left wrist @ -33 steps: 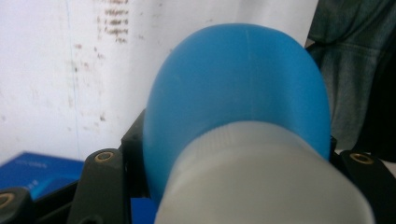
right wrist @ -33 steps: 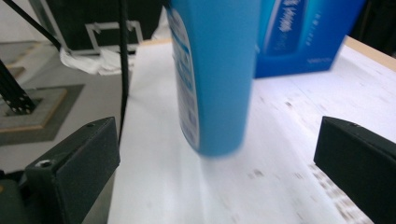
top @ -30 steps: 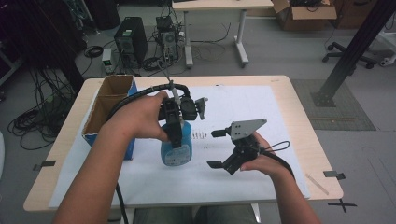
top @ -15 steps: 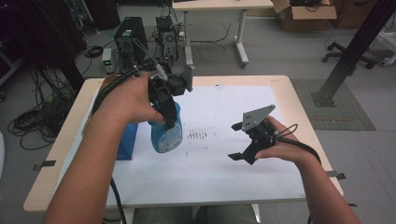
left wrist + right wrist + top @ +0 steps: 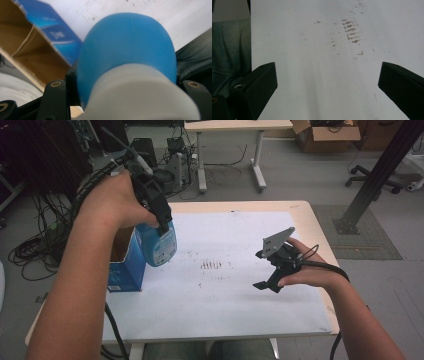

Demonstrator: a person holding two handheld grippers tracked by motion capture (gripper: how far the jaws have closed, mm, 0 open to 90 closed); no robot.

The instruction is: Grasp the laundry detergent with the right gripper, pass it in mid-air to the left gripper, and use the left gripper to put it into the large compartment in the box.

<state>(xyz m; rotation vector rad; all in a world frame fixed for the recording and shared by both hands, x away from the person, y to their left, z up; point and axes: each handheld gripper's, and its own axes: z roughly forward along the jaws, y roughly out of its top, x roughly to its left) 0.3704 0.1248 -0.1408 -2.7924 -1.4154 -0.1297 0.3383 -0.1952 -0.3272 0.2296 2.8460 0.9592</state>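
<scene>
Blue plastic spray bottle [image 5: 159, 245] hangs clear of the table, above the open blue cardboard box [image 5: 125, 267] at the left edge; left gripper [image 5: 157, 212] clamped tight on its neck. Right gripper [image 5: 267, 282] hovers over the stained white paper sheet [image 5: 225, 285], jaws spread wide, holding nothing.

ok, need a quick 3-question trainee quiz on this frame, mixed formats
1. True or false: the left claw is shut on the blue bottle.
2. What is between the right claw's jaws? A) a bottle B) nothing C) a cardboard flap
3. Fill in: the bottle hangs beside the open blue ____ at the table's left edge.

Key: 1 true. 2 B; its jaws stand wide apart over the white sheet. 3 box.
</scene>
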